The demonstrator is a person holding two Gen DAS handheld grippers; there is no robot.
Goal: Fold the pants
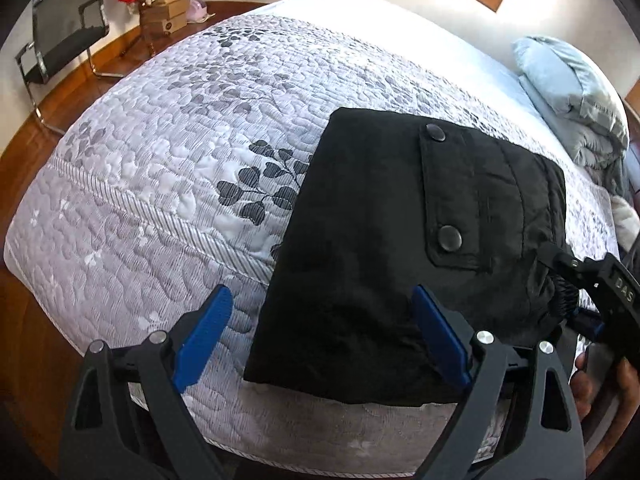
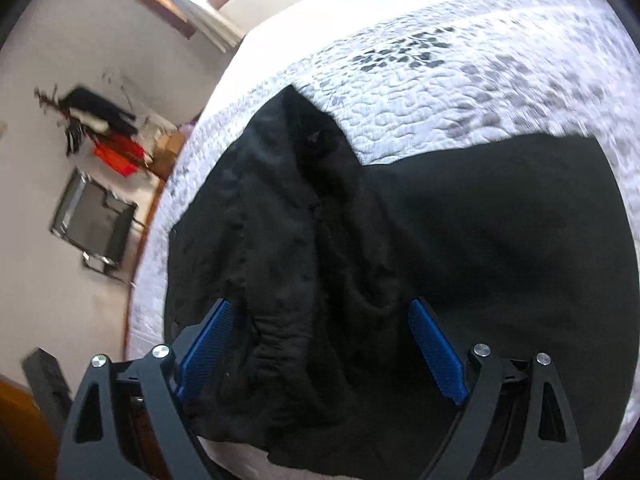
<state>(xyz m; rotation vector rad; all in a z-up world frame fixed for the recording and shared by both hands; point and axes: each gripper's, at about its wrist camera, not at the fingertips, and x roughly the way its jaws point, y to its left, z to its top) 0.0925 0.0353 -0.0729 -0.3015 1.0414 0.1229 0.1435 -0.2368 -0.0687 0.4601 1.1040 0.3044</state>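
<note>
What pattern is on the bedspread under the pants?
White quilted bedspread with grey leaf sprigs, clearest in the left wrist view.

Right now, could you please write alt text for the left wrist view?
Folded black pants lie on a quilted bedspread, pocket flap with two snaps facing up. The left gripper hangs open over their near edge, touching nothing. The right gripper enters at the right edge, a grey pillow beyond.

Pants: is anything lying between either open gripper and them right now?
Nothing visible. The folded black pants lie bare on the quilt, directly under the open left gripper and open right gripper; neither grips them.
</note>
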